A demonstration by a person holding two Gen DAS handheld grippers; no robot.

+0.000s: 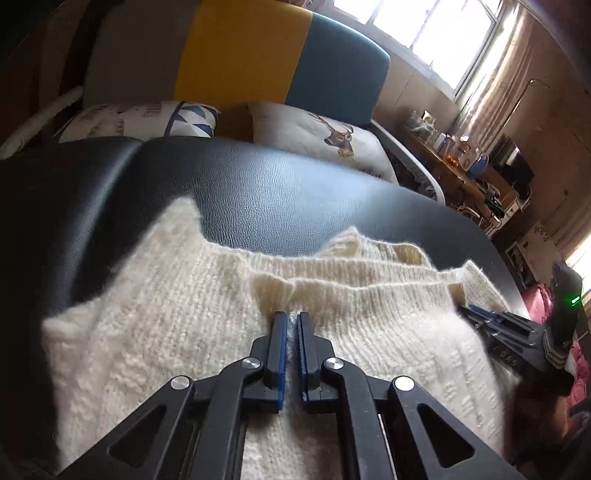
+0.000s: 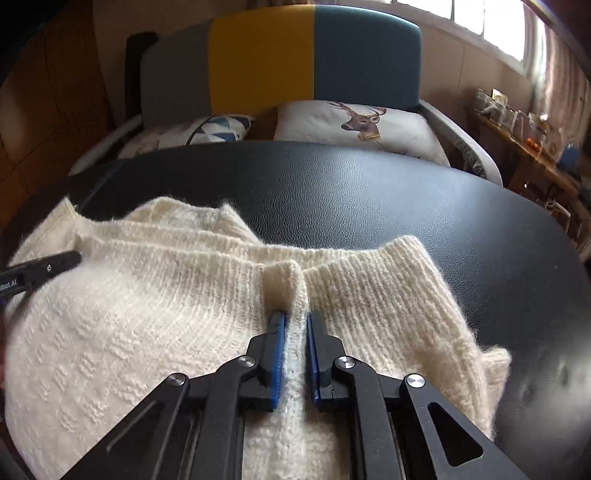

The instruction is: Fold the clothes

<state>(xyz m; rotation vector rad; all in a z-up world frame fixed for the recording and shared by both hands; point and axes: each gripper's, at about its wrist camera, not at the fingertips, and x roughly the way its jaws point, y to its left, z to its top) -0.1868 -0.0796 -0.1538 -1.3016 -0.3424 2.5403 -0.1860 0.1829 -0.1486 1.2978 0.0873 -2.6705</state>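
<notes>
**On black leather: cream knit pinched at two points**

Across the near half of the black leather-look padded surface [image 1: 280,184] lay the fluffy cream knitted sweater [image 1: 177,302], ribbed edge turned toward the far side. Pinched in the left gripper [image 1: 293,318] was a raised ridge of that ribbing, jaws drawn almost together with only the knit between the blue pads. Gripped likewise by the right gripper [image 2: 295,317]: a puckered fold of the ribbed edge, jaws nearly closed, somewhat wider than the left. Seen at the right edge of the left wrist view, the other tool's black body with a green light; at the left edge of the right wrist view, a black finger over the knit. Beyond the surface stood a grey, yellow and teal panelled headboard [image 2: 280,59], with a white deer-print pillow [image 2: 354,125] and a blue-triangle patterned pillow [image 2: 218,131] before it. Far right, a cluttered wooden desk [image 1: 465,166] under a bright window [image 1: 436,29].
</notes>
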